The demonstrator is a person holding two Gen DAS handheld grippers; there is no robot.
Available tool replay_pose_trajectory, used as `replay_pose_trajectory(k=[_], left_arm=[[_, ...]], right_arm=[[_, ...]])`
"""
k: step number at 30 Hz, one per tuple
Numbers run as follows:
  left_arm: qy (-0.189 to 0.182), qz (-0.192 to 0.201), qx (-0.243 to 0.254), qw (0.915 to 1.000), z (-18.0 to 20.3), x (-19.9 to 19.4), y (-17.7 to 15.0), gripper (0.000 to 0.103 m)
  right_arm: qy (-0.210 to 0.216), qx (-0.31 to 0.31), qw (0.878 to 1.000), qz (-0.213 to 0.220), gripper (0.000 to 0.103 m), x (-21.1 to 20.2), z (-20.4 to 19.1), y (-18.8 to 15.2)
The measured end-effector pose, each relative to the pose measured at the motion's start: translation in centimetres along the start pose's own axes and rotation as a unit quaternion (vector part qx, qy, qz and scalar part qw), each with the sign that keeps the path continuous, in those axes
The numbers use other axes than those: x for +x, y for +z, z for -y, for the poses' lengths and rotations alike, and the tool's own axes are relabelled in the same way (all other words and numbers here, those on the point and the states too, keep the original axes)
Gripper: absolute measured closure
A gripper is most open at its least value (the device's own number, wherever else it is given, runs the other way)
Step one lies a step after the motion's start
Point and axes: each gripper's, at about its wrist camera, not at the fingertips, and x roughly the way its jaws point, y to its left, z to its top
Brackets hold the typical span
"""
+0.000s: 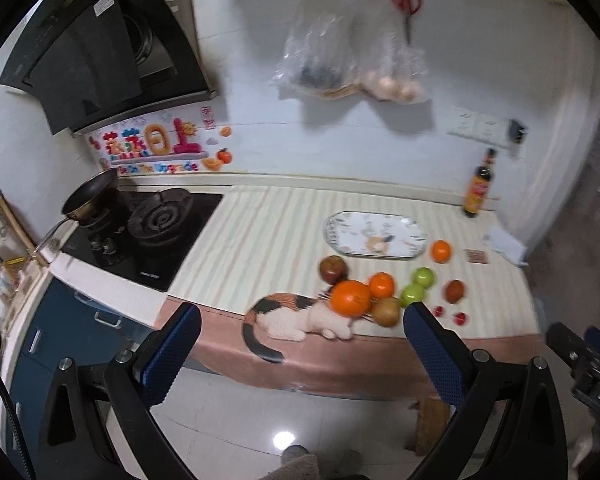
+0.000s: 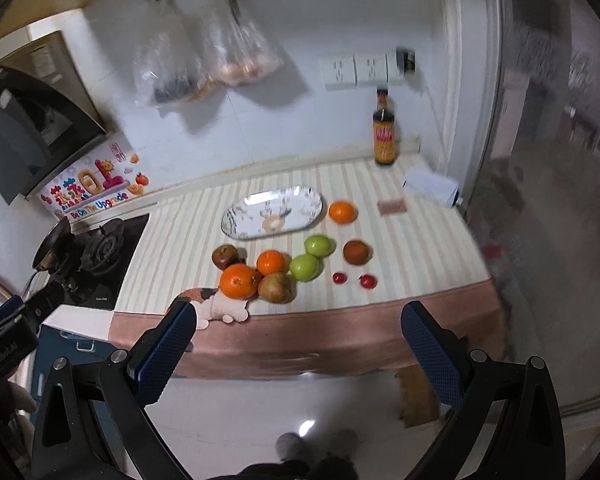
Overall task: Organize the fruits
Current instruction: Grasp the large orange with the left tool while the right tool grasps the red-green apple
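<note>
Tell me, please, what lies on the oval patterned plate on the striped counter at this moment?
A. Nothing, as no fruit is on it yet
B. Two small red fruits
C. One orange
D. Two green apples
A. The plate shows only its printed pattern, while the nearest orange sits on the cloth to its right and the green apples lie in front of it.
</note>
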Motion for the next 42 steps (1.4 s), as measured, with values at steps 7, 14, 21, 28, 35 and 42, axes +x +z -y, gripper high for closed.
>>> replay_pose_trajectory(k=[7, 14, 21, 28, 35, 42], left_arm=[[0.016, -0.085, 0.002, 0.9962, 1.1, 9.0, 0.6, 0.000], [0.007, -0.190, 0.007, 0.9818, 0.7, 20.1, 0.8, 0.000], [-0.091, -0.317, -0.013, 0.9440, 1.2, 31.1, 0.9, 0.000], [-0.156, -0.402, -0.014, 0.9022, 4.3, 39.4, 1.0, 0.000], [-0.175, -0.449, 0.015, 0.8763, 7.0, 42.8, -0.3, 0.000], [-0.181, -0.414, 0.037, 0.8914, 9.1, 42.6, -0.6, 0.017]], right_arm=[[0.038, 0.039, 0.995, -0.087, 0.000, 11.5, 1.8, 0.6], [0.057, 0.094, 0.980, -0.167, 0.000, 23.1, 2.3, 0.1], [0.062, 0.175, 0.954, -0.237, 0.005, 34.8, 1.5, -0.9], [0.075, 0.275, 0.918, -0.276, 0.018, 42.2, 1.4, -2.8], [0.118, 0.325, 0.893, -0.288, 0.025, 45.3, 0.9, -4.0], [0.128, 0.305, 0.899, -0.288, 0.034, 46.0, 0.6, -3.6]])
